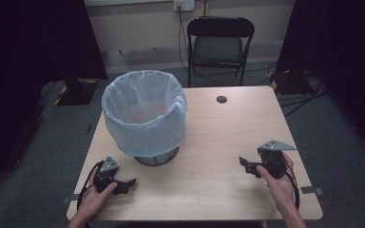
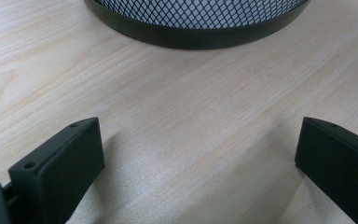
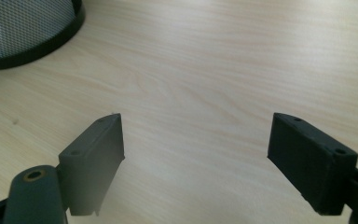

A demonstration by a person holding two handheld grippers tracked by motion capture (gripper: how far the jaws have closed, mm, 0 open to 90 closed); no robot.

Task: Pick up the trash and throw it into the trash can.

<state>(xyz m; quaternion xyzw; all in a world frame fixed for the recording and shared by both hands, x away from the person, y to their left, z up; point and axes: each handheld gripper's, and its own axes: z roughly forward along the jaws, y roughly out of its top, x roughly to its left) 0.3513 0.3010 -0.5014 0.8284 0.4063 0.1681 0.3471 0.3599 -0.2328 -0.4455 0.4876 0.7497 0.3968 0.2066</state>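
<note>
Two grippers under my control, both with jaws spread wide and nothing between them. In the left gripper view my left gripper stands over bare wood, its jaws far apart, with the black base ring and mesh wall of the bin just ahead of them. In the right gripper view my right gripper is equally wide, over bare wood, and the bin sits off toward the upper left corner, well apart from the jaws.

In the high view the left gripper lies low on the table, near the bin's base on its near left side, held in the left hand. The right gripper is well to the right of the bin, jaws pointing toward it, held in the right hand. The bin stands upright on the left half of the table, lined with a pale blue bag folded down over its rim. I cannot see inside to the bottom. Beyond the bin, to its right, a small dark round hole marks the tabletop. Behind the table stands a folding chair.
</note>
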